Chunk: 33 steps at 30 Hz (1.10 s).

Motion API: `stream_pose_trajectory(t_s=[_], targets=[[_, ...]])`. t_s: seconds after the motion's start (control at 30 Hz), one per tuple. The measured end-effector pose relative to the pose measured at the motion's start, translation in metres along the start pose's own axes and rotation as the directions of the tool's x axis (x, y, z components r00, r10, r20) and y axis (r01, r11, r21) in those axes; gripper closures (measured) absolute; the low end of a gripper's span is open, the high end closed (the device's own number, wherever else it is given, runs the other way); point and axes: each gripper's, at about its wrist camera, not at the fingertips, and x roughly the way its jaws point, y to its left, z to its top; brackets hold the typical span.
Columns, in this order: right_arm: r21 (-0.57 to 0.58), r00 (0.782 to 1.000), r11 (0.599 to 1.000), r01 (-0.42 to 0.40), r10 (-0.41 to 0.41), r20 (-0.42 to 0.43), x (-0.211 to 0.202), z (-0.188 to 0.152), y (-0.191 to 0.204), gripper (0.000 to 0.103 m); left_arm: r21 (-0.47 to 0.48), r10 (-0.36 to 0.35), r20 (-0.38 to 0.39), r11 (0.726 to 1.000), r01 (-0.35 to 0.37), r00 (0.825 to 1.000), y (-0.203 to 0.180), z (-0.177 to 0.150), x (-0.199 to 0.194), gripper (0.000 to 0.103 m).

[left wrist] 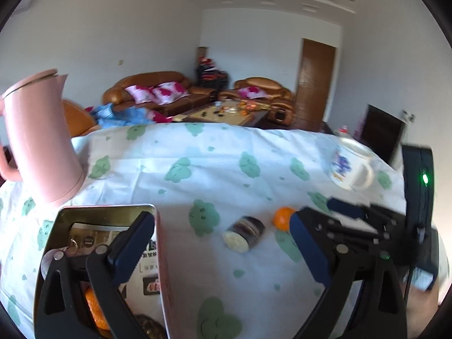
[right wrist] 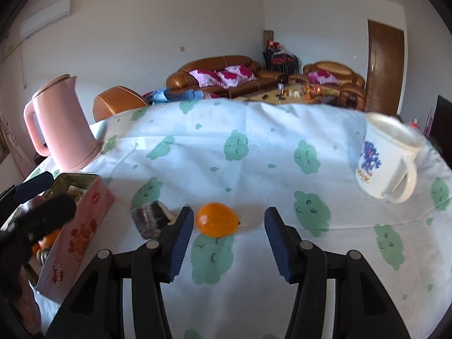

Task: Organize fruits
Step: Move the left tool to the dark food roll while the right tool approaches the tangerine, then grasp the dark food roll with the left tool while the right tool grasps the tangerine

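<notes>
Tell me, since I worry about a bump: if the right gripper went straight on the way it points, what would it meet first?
Probably the orange fruit lying on the tablecloth, just ahead between the open fingers of the right gripper. Depth is hard to judge.

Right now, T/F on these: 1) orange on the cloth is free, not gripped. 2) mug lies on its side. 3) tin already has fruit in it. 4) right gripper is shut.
1) True: the orange lies on the tablecloth, ahead of the right gripper, untouched.
2) False: the mug stands upright.
3) True: an orange fruit sits inside the tin, under the left gripper.
4) False: its jaws stand apart, holding nothing.
</notes>
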Motion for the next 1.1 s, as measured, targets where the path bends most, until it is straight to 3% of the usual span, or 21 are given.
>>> stream_pose_trajectory(t_s=[0.13,0.37,0.43,0.47,0.77,0.9,0.97,1.1], targets=[[0.023,0.999,1.0,-0.017,0.018,-0.044,0.023,0.007,-0.002,0.049,-0.035,0.05,-0.008,0.998,-0.051,0.999,0.005,0.009,0.016,0.004],[0.062,0.989,0.995,-0.077,0.085,-0.125,0.051,0.007,-0.004,0.049,-0.046,0.058,-0.043,0.997,-0.06,0.997,0.002,0.01,0.034,0.004],[0.062,0.986,0.993,-0.1,0.107,-0.125,0.05,0.006,-0.003,0.06,-0.043,0.056,-0.056,0.997,-0.059,0.997,0.0,0.009,0.04,0.004],[0.063,0.986,0.993,-0.103,0.11,-0.124,0.048,0.005,-0.003,0.06,-0.043,0.057,-0.063,0.997,-0.06,0.996,-0.001,0.01,0.042,0.004],[0.109,0.996,0.994,-0.026,0.036,-0.087,0.032,-0.001,-0.029,0.06,-0.059,0.02,-0.086,0.998,-0.025,0.996,-0.006,0.008,0.052,0.004],[0.127,0.997,0.992,0.001,0.009,-0.08,0.026,-0.003,-0.039,0.06,-0.013,-0.002,-0.111,1.0,0.0,0.994,-0.021,0.003,0.06,0.005],[0.133,0.996,0.991,0.005,0.006,-0.086,0.026,-0.004,-0.042,0.06,0.01,-0.006,-0.124,1.0,0.007,0.992,-0.026,0.002,0.064,0.007],[0.167,0.997,0.986,0.02,-0.006,-0.083,0.023,-0.006,-0.051,0.06,0.022,-0.029,-0.172,0.999,0.033,0.985,-0.029,-0.004,0.076,0.021]])
